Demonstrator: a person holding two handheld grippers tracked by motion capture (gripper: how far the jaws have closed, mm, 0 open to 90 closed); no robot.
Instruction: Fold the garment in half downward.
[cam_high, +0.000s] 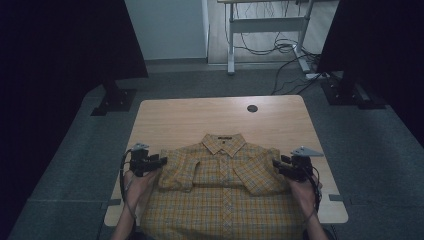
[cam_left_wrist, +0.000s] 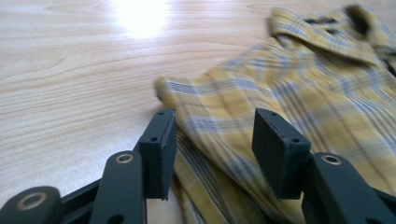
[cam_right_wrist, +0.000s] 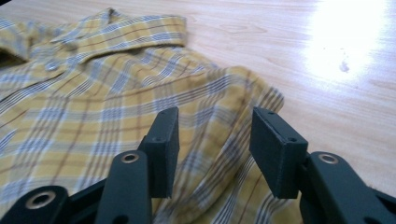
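Observation:
A yellow plaid shirt (cam_high: 222, 180) lies front up on the light wooden table (cam_high: 200, 115), collar to the far side, both sleeves folded in over the chest. My left gripper (cam_high: 161, 162) is at the shirt's left shoulder edge, its jaws apart. In the left gripper view the left gripper (cam_left_wrist: 212, 140) hovers over the folded edge of the shirt (cam_left_wrist: 303, 84), the pads not pressing on the cloth. My right gripper (cam_high: 276, 165) is at the right shoulder edge. In the right gripper view the right gripper (cam_right_wrist: 212, 140) stands open above the shirt (cam_right_wrist: 93, 93), gripping nothing.
A small dark round grommet (cam_high: 252, 108) sits near the table's far edge. The shirt's hem hangs over the near edge. Black stands (cam_high: 115, 100) and dark screens flank the table. A desk frame with loose cables (cam_high: 280, 47) stands behind on the grey floor.

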